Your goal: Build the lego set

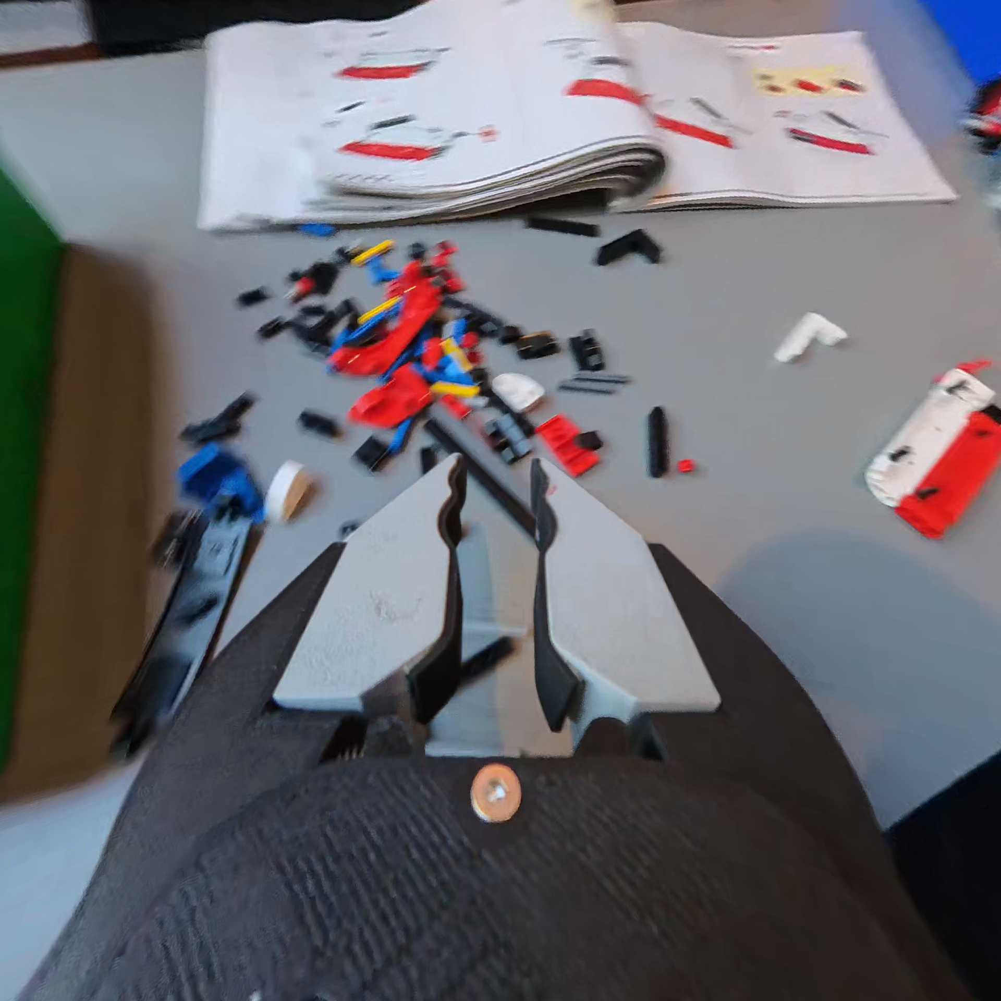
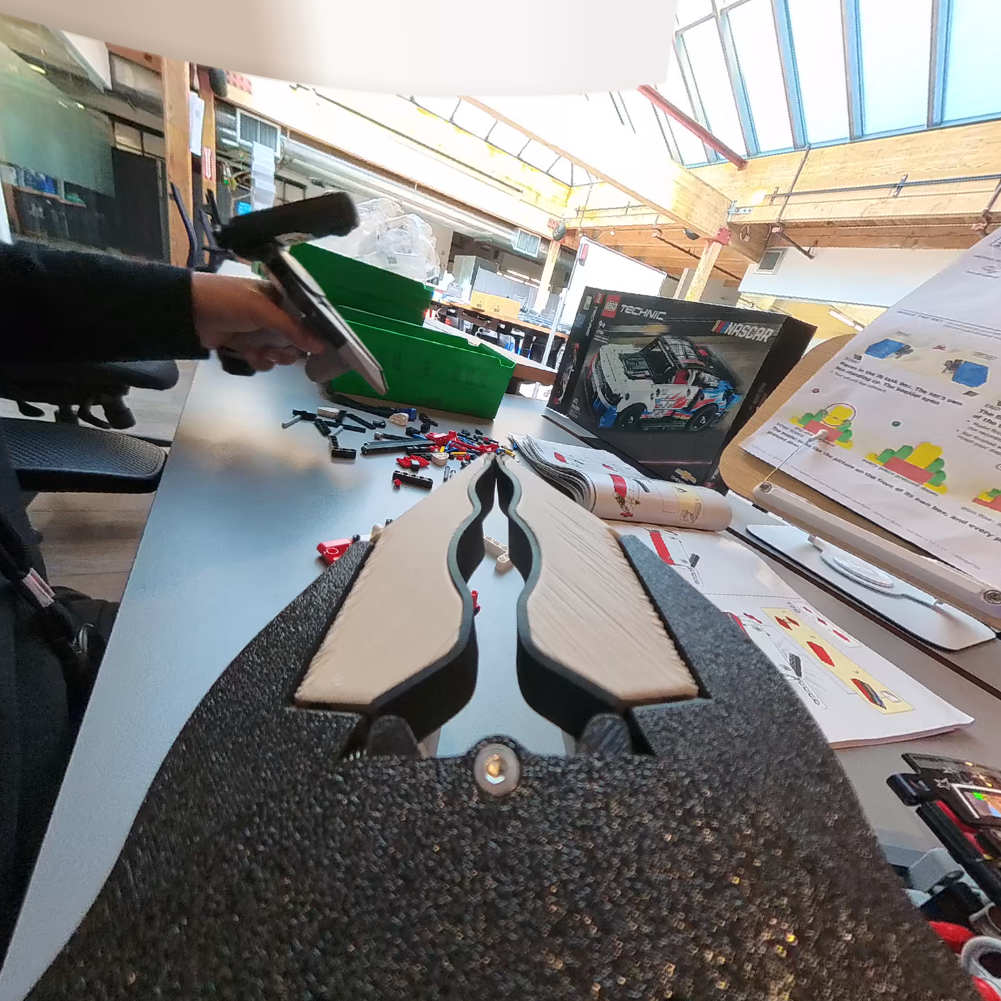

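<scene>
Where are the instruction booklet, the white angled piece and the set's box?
instruction booklet (image 1: 433,108), left wrist view, on its open left page.
white angled piece (image 1: 807,337), left wrist view, at its bend.
set's box (image 2: 671,379), right wrist view, on its printed front.

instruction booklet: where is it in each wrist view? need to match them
Left wrist view: open instruction booklet along the top edge, beyond the loose brick pile.
Right wrist view: the booklet at centre right, past the right gripper, in front of the set's box.
Shared landmark: the brick pile.
</scene>
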`<state>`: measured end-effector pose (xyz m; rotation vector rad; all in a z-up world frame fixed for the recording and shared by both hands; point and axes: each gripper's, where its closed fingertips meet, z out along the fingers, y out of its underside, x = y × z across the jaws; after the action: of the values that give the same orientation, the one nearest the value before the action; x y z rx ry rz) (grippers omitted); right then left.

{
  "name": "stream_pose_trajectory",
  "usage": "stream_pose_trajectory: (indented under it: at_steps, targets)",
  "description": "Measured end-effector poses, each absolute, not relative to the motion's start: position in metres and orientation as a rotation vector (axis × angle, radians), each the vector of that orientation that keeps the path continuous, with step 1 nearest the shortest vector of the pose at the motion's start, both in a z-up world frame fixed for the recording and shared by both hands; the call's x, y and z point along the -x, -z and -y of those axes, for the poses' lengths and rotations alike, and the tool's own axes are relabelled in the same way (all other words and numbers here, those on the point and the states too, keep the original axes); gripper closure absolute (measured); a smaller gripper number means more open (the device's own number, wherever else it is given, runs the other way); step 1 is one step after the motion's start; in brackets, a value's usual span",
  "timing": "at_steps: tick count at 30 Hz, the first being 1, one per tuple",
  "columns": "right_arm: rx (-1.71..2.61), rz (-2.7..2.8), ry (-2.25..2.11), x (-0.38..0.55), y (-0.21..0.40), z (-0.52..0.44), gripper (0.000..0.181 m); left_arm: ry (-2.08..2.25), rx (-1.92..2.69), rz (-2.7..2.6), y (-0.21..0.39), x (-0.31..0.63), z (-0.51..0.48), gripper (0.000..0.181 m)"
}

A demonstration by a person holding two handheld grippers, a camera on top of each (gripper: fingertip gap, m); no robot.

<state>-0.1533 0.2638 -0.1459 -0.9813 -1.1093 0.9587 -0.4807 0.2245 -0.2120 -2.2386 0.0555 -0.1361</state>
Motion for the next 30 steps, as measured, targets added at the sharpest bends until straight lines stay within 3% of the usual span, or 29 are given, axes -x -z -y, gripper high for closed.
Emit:
stream_pose_trajectory:
  at_steps: [5, 11, 30]
  targets:
    - [0.976, 1.120, -0.937, 0.153, 0.147, -0.262, 0.181, 0.084, 2.356, -0.520, 0.243, 0.453, -0.269, 0.160]
    - [0.983, 1.107, -0.940, 0.151, 0.146, -0.264, 0.181, 0.108, 2.440, -0.719, 0.258, 0.456, -0.284, 0.161]
    - [0.980, 1.088, -0.986, 0.148, 0.143, -0.265, 0.181, 0.017, 2.452, -0.789, 0.262, 0.456, -0.292, 0.164]
